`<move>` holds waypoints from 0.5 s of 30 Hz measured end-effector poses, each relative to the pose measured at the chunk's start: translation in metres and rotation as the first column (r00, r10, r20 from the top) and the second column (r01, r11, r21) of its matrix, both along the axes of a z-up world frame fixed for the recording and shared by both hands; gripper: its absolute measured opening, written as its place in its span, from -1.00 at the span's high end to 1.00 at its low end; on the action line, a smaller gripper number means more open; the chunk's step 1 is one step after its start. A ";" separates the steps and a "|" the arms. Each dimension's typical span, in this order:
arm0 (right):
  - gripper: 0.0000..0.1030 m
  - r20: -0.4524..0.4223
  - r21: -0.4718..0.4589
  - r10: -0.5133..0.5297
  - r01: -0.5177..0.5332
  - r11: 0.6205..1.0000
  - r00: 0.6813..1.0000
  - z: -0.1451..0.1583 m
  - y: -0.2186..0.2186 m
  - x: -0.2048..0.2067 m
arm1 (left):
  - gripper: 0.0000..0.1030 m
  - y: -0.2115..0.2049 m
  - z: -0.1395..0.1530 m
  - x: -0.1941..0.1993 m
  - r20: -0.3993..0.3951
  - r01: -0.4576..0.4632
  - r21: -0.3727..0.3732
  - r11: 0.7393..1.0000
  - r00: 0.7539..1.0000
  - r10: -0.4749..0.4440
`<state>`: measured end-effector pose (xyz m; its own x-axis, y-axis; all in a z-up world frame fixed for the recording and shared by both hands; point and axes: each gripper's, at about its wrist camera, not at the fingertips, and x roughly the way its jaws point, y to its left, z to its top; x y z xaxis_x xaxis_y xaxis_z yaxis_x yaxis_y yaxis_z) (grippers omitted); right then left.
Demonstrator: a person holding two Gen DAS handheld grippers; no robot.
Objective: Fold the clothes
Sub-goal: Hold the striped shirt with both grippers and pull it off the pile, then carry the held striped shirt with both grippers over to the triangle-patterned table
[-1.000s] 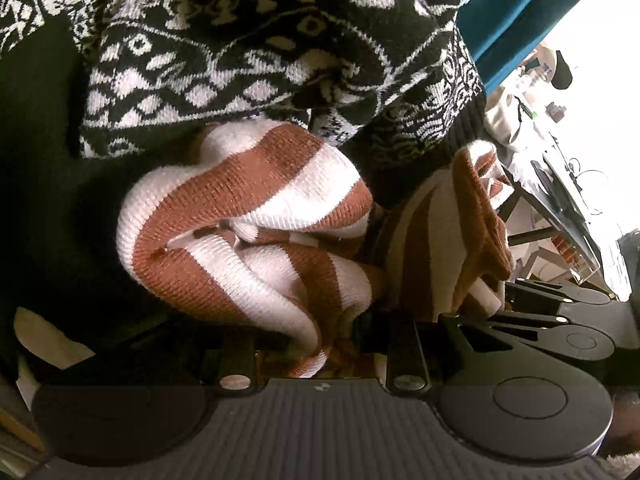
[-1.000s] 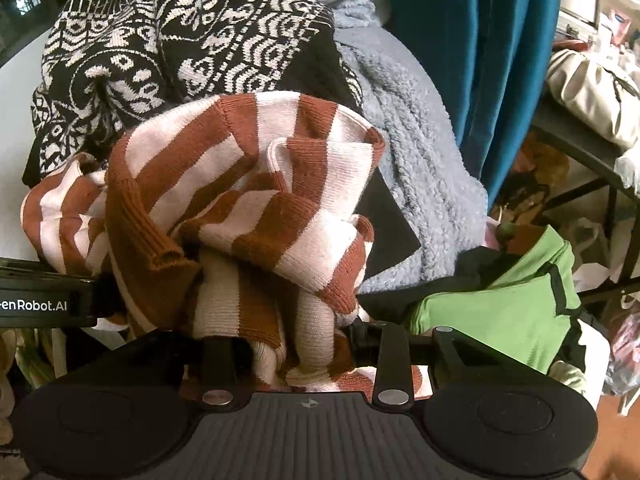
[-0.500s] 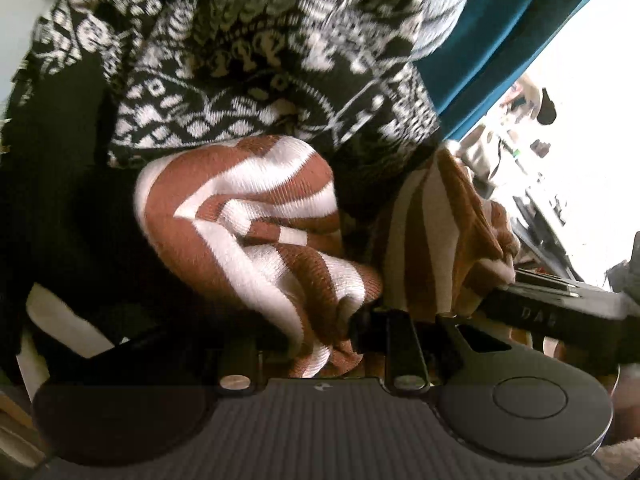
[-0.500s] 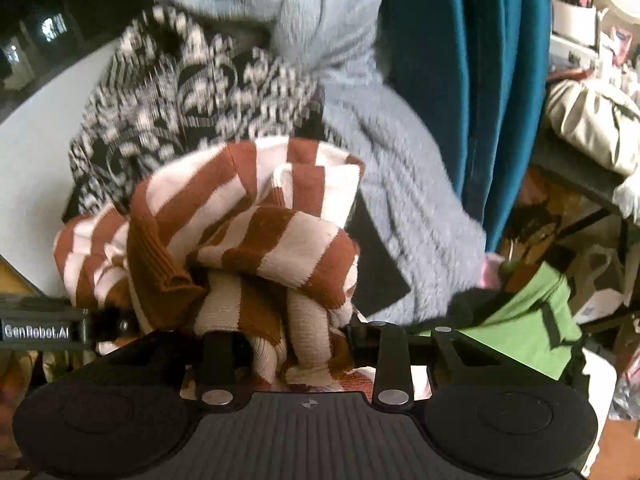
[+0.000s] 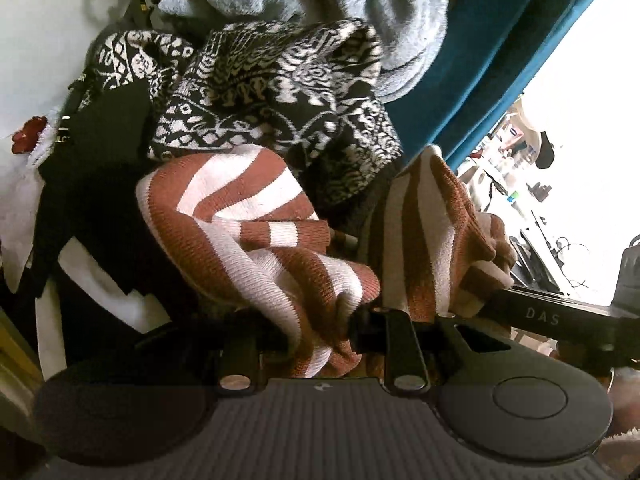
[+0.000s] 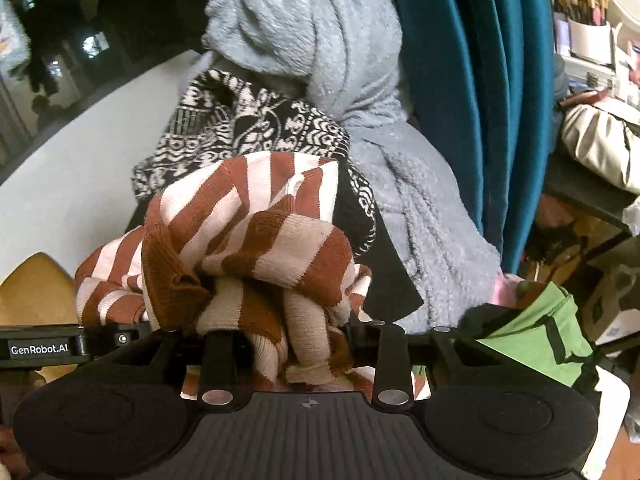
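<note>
My two wrist cameras look steeply down, very close over the bunched rust-and-cream striped knit sweater [image 5: 256, 240] [image 6: 256, 248]. Both share it, plus the black-and-white patterned knit [image 5: 280, 96] [image 6: 248, 124] farther off.

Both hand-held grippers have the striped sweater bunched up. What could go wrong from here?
1. The striped sweater is gripped in a wad by the left hand-held gripper and right hand-held gripper, so it may not spread flat.
2. It lies against the patterned black-and-white knit, which might drag along.
</note>
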<state>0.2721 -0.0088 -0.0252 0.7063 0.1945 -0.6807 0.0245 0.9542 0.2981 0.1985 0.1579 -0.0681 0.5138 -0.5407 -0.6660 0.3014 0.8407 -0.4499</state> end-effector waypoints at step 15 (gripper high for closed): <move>0.41 0.056 0.096 -0.008 0.003 0.995 0.998 0.005 -0.055 -0.068 | 0.53 -0.052 0.029 -0.056 0.065 0.010 0.097 0.995 0.998 -0.016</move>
<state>0.2040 -0.0643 -0.0205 0.7442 0.2528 -0.6183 0.0102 0.9212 0.3890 0.1423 0.1059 -0.0394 0.5519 -0.4823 -0.6803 0.3387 0.8751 -0.3456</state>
